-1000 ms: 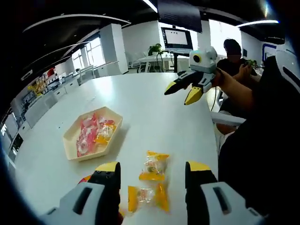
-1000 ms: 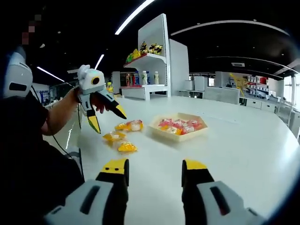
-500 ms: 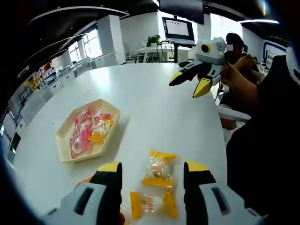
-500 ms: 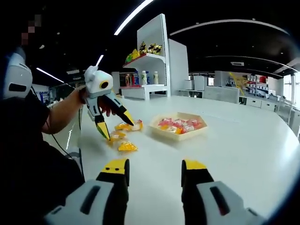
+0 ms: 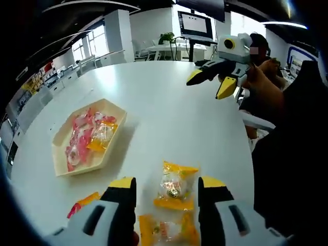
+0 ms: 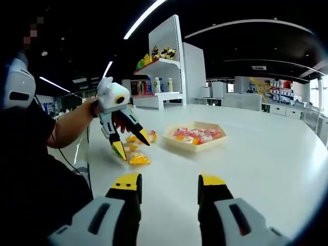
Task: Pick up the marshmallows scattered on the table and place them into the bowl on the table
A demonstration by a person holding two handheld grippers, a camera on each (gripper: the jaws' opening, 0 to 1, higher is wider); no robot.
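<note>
Marshmallows in yellow wrappers lie near the table edge, beside the part-filled bowl. Left gripper wide open, empty, straddling one. Right gripper open, empty, idle. Risk: slick wrapper sliding from the closing jaws.

No lettering can be read: the yellow plastic marshmallow wrappers and the wall-mounted monitor screen carry marks too small and blurred.

Glossy clear-plastic marshmallow wrappers, smooth white table, matt bowl.
</note>
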